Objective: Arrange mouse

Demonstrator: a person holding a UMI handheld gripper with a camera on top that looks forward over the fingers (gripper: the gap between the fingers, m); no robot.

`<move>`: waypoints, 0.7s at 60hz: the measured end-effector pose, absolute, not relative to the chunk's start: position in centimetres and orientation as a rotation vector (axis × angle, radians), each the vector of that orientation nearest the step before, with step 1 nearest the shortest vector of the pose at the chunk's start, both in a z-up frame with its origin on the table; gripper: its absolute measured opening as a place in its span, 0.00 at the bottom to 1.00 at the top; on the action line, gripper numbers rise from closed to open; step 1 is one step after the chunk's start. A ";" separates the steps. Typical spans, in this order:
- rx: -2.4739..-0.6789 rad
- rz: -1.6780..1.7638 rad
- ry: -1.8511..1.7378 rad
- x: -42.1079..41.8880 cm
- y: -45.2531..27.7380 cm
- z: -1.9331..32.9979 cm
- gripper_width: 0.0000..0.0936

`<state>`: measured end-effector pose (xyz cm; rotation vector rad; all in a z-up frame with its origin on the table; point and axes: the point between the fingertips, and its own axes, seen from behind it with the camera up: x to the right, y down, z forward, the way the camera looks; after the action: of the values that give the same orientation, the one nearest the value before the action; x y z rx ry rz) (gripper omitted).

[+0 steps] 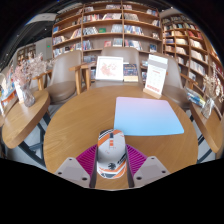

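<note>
A white and grey mouse (110, 157) with orange stripes sits between my gripper's (111, 149) two fingers. Both magenta pads (88, 160) press against its sides, so the gripper is shut on it. The mouse is over the near edge of a round wooden table (75, 125). A light blue mouse mat (148, 114) lies flat on the table, beyond the fingers and to the right, with nothing on it. I cannot tell whether the mouse touches the tabletop.
A standing display card (109, 69) and a white placard (156, 75) stand at the table's far edge. A second wooden table (20, 118) with books is to the left. Bookshelves (120, 30) line the back and right walls.
</note>
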<state>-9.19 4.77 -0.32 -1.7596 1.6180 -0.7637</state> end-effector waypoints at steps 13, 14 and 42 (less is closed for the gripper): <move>-1.623 -0.772 1.600 -5.7 2.4 7.1 0.46; -1.621 -0.792 1.591 -5.1 1.9 7.7 0.46; -1.661 -0.832 1.671 7.7 -7.0 1.3 0.46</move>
<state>7.71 -7.01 1.28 -1.6608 1.6711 -0.8324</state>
